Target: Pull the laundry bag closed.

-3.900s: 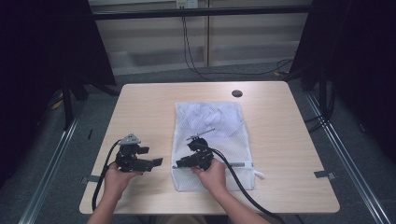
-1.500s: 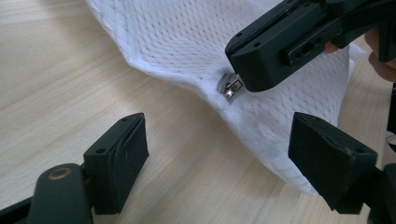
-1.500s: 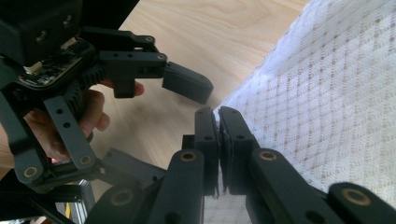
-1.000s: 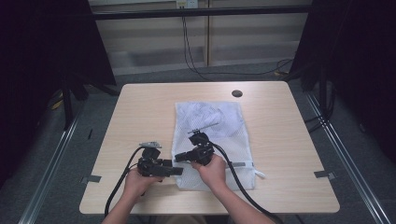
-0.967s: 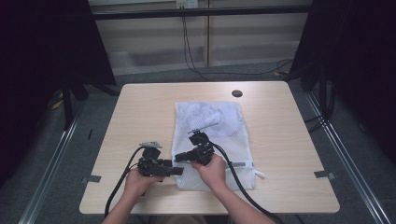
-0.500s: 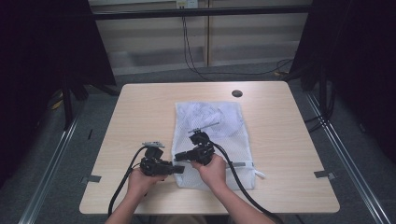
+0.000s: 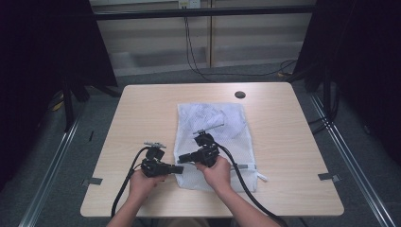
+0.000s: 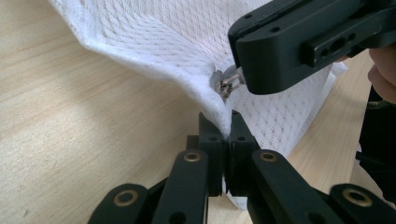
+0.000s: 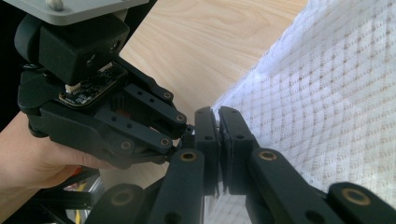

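Mesh bag (image 7: pixel 215 142), white and flat, lies on the wooden table (image 7: pixel 142 113) a little right of its middle, running from the far side toward the near edge. At its near left edge both grippers meet.

On the left, the left gripper (image 7: pixel 176 169) is held in the person's left hand (image 7: pixel 144 182), its cable looping off the near edge. In the left gripper view its jaws are pressed together on a fold of the bag's edge (image 8: pixel 219 112), which rises from the table into the pinch. Just above that fold sits a small metal zipper pull (image 8: pixel 227 84), right at the tip of the other gripper's black jaw.

To the right, the right gripper (image 7: pixel 183 158) is held in the right hand (image 7: pixel 218 171), which rests over the bag's near part. In the right gripper view its jaws stand closed at the mesh's edge (image 9: pixel 219 114); they seem to be clamped on the zipper pull or the fabric beside it, though the pinch itself is hidden. The two grippers almost touch, tip to tip.

Farther right, a small dark hole (image 7: pixel 240 94) marks the table's far side.
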### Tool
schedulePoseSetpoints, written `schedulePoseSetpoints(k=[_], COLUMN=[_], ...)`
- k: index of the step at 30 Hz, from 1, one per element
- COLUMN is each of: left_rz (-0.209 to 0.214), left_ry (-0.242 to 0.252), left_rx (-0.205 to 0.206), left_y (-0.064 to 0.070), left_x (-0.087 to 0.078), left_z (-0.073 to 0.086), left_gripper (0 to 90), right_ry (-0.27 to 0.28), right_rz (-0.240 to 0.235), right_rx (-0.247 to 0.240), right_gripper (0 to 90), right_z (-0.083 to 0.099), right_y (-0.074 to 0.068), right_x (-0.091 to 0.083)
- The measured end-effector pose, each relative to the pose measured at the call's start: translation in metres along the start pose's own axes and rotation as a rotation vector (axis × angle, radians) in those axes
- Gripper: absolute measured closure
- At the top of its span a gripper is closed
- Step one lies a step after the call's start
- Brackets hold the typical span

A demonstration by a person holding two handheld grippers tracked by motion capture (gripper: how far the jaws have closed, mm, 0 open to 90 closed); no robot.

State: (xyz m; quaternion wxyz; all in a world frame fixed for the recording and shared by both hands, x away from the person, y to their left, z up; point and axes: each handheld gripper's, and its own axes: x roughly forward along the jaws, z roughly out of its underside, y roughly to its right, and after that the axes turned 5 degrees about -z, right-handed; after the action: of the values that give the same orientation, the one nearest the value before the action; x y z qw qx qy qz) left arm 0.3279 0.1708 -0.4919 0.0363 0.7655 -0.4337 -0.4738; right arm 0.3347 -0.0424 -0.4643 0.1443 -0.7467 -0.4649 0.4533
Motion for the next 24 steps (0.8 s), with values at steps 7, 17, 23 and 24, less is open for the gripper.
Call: schedulePoseSetpoints(k=[7,17,23,24], left_rz=[0.005,-0.012,-0.02,-0.008], left_ry=[-0.012,0.003,-0.004,-0.005], left_rx=[-0.011,-0.03,-0.026,-0.024], left_y=[-0.0014,0.0014,0.0019,0.0013], left_x=[-0.003,-0.0031,-0.0044,-0.0047], left_z=[-0.0016,-0.0029,-0.004,-0.004], left_gripper=[88.0,88.0,88.1,88.0], right_ry=[0.001,0.008,0.006,0.008], right_rz=[-0.006,-0.014,-0.009,-0.011], right_rx=[0.0,0.01,0.013,0.018], right_gripper=[87.0,87.0,87.0,87.0], right_z=[0.0011,0.0028,0.0037,0.0041], right_y=[0.0022,0.0054,0.0063,0.007], right_x=[-0.003,-0.0077,-0.009,-0.0093])
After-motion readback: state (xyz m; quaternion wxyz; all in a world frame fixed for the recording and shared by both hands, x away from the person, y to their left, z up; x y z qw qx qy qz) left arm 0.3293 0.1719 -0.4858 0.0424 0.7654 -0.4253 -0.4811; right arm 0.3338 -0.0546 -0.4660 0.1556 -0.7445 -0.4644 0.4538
